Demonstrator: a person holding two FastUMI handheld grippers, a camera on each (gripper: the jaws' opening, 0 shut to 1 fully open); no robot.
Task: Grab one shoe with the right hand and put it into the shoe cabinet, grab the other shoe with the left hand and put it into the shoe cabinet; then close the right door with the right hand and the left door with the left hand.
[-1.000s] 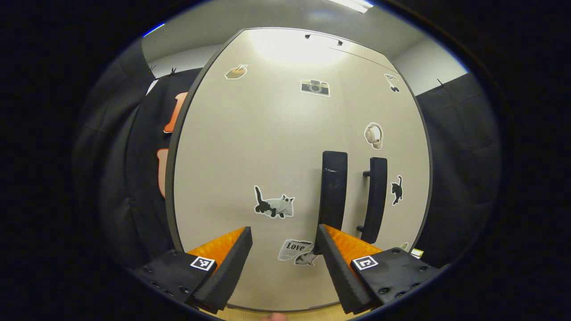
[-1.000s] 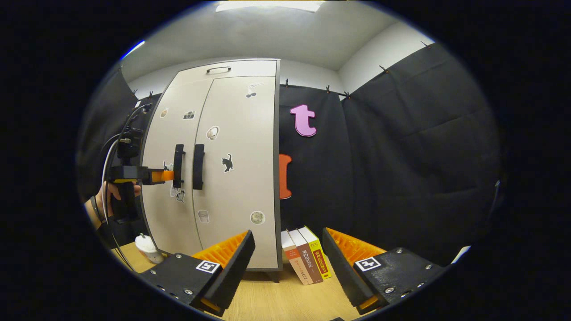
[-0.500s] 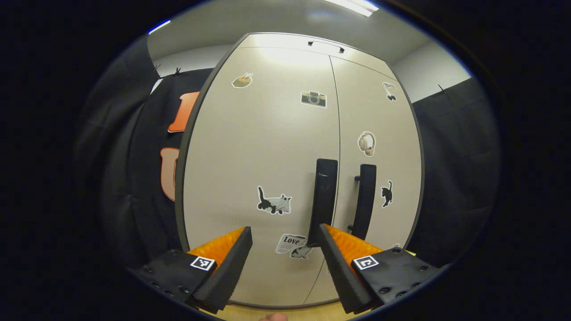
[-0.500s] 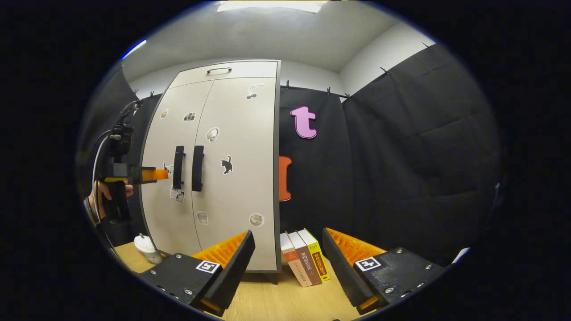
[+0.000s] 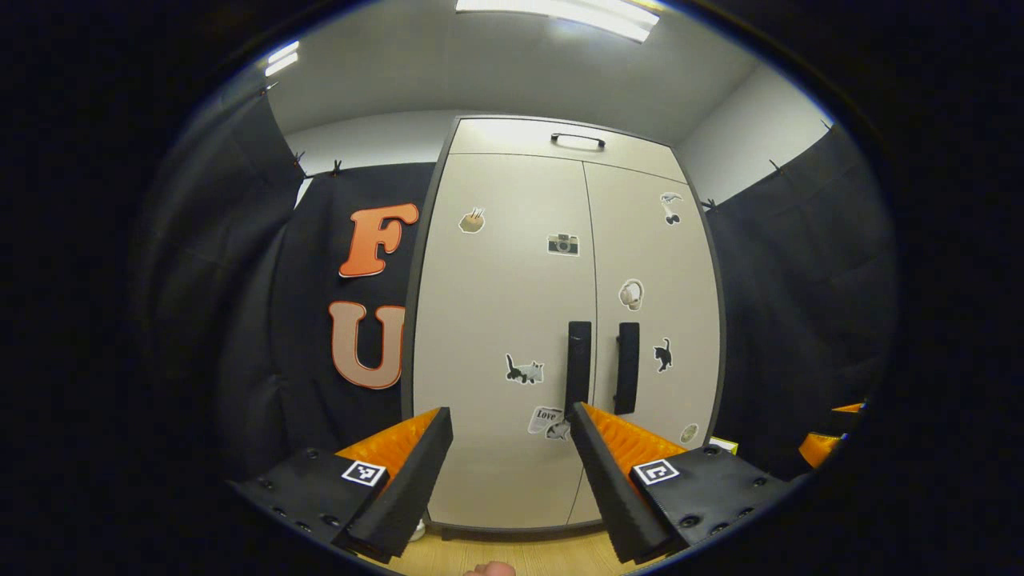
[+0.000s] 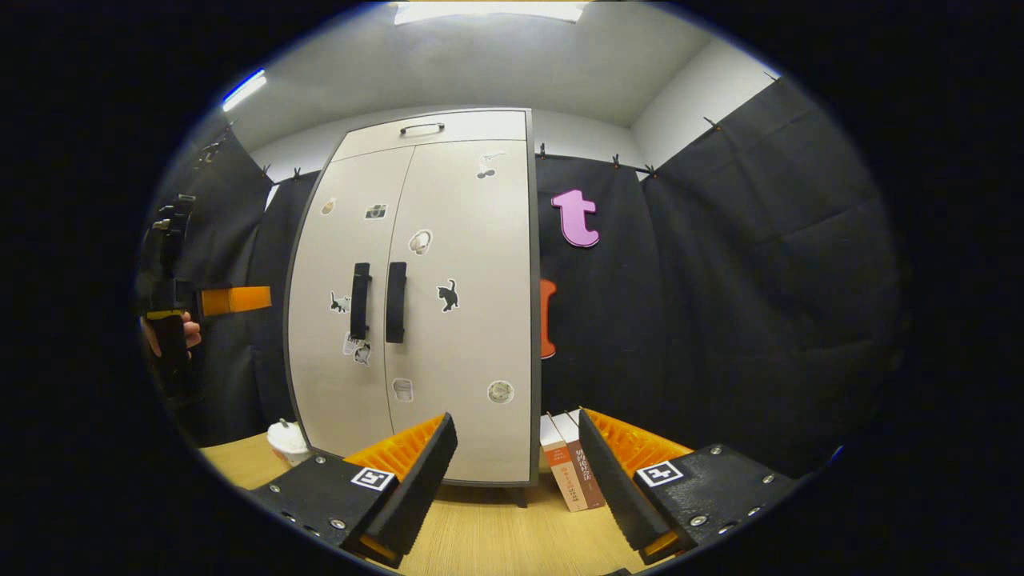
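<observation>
In the left gripper view we see the left claw (image 5: pixel 510 472) at the bottom, its two fingers (image 5: pixel 404 480) spread apart with nothing between them. Ahead of it stands the cabinet (image 5: pixel 560 336), pale with a dark frame, and both doors are closed. The left door (image 5: pixel 500 320) and the right door (image 5: pixel 652 312) meet in the middle, where two dark upright handles (image 5: pixel 578 366) stand side by side. Small stickers are on both doors. A strip of the wooden desk (image 5: pixel 520 552) shows under the cabinet. We do not see the shoes, so we cannot tell where they are. At the far right edge a part of the right claw (image 5: pixel 828 440) appears.

In the right gripper view the right claw (image 6: pixel 516 476) is also apart and holds nothing. The cabinet (image 6: pixel 424 304) stands to the left, on the desk (image 6: pixel 496 536), with its doors closed. Some books (image 6: pixel 572 468) lean just beside its right side. A white cup (image 6: pixel 288 440) sits near its left bottom corner. At the far left a hand (image 6: pixel 172 332) holds the left claw (image 6: pixel 232 300), which is apart from the cabinet.
</observation>
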